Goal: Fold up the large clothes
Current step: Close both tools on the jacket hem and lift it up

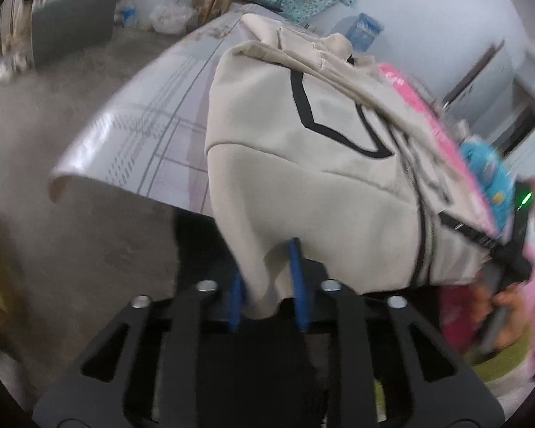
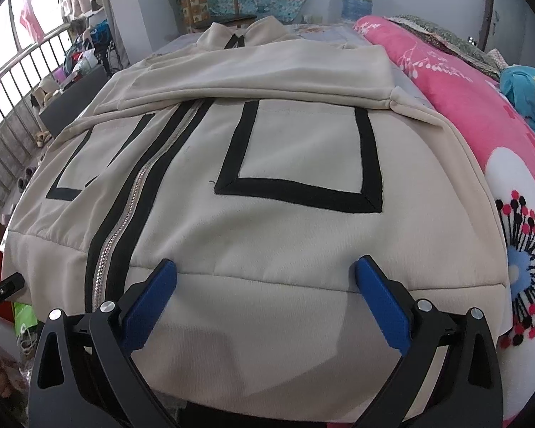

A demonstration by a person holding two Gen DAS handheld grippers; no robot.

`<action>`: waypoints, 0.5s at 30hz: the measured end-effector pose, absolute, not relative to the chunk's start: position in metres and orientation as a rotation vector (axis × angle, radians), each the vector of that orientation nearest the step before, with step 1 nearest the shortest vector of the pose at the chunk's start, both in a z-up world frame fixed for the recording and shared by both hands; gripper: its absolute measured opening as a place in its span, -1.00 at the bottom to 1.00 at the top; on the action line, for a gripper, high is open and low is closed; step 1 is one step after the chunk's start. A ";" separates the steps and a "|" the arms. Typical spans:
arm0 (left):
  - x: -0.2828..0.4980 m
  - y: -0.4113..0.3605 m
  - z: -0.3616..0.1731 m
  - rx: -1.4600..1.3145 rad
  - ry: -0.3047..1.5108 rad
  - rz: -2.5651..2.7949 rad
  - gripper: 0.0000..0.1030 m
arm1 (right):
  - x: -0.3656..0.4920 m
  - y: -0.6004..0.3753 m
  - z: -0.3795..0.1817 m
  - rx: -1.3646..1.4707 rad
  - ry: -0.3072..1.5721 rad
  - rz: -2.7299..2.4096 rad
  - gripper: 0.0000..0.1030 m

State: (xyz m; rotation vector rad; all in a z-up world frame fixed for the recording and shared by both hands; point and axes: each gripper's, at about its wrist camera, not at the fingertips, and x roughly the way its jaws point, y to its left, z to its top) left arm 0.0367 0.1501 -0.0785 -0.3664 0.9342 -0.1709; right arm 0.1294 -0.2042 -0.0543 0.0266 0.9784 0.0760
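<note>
A large beige zip jacket (image 2: 267,164) with black-trimmed pockets lies front up on the bed, its sleeves folded across the chest. My right gripper (image 2: 265,273) is open, its blue fingers (image 2: 378,296) spread just over the jacket's hem band. My left gripper (image 1: 267,281) is shut on the jacket's (image 1: 303,164) bottom corner at the bed's edge, the cloth bunched between its blue fingers (image 1: 297,278). The right gripper shows blurred at the right of the left wrist view (image 1: 510,249).
A pink flowered quilt (image 2: 481,135) and a blue garment (image 2: 528,96) lie along the right of the bed. The checked sheet (image 1: 142,135) ends at the bed's left edge over a concrete floor (image 1: 71,214). A wooden chair (image 2: 210,0) and railing (image 2: 21,71) stand beyond.
</note>
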 end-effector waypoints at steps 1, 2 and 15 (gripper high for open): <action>0.035 0.142 -0.075 -0.291 0.937 -0.137 -0.76 | 0.128 -0.205 -0.053 0.026 0.983 0.077 0.88; 0.034 0.134 -0.071 -0.223 0.936 -0.112 -0.79 | 0.125 -0.207 -0.050 0.022 0.984 0.071 0.88; 0.034 0.099 -0.066 0.079 0.939 0.008 -0.83 | 0.035 -0.303 -0.010 0.196 0.997 -0.077 0.49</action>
